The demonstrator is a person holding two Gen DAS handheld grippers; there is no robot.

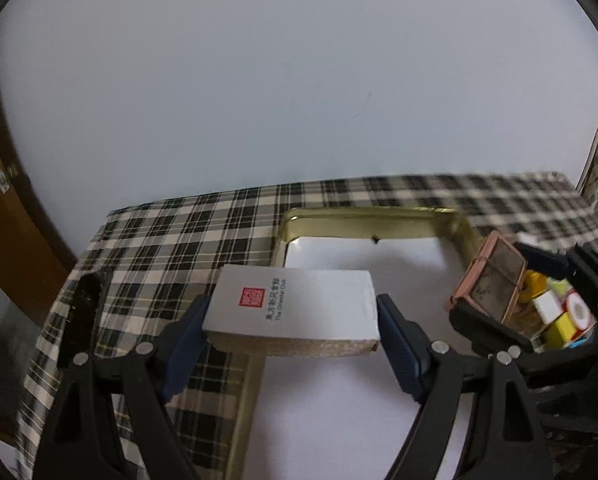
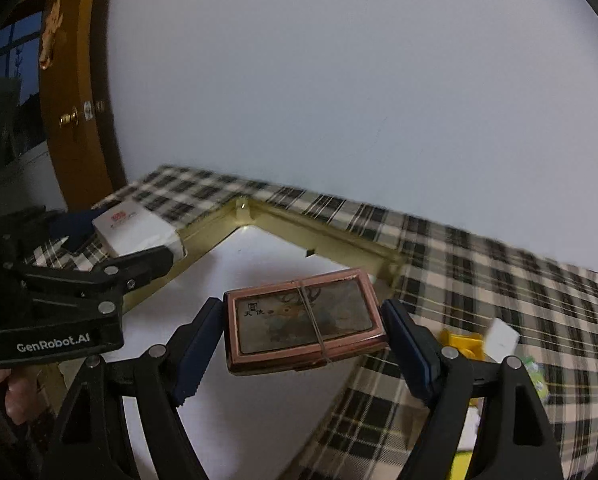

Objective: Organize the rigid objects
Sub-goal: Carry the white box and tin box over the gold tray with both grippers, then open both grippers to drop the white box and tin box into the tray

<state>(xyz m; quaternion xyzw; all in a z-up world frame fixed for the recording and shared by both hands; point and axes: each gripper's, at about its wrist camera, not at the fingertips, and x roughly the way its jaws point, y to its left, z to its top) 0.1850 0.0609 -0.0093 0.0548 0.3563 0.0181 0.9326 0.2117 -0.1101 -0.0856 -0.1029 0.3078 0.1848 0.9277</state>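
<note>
- The left gripper (image 1: 291,332) is seen clamped on a white rectangular cardboard box with a red seal logo (image 1: 295,304), blue pads pressed to both short ends, the box held level in the air.
- That white box is hung over the near-left rim of a shallow gold-rimmed metal tray with a white floor (image 1: 379,216), which is laid on a black-and-white plaid tablecloth (image 1: 171,236).
- The right gripper (image 2: 303,328) is clamped on a flat copper-pink metal case with a deer picture on its lid (image 2: 303,314); a thin rubber band is wrapped around the case's middle.
- The case is held above the tray's right part, over the white floor (image 2: 259,248) and close to the far-right corner.
- From the right wrist view, the left gripper and its white box (image 2: 135,232) are found at the tray's left rim, well apart from the case.
- A small dark speck (image 1: 375,239) is stuck at the tray's far wall.
- Off the tray to the right, a yellow plastic piece (image 2: 461,340) and a small white block (image 2: 501,338) are left on the cloth, just beside the right gripper's finger; they're blurred.
- A pale wall (image 1: 259,80) is behind the table, with a brown wooden door (image 2: 75,80) at the left.
</note>
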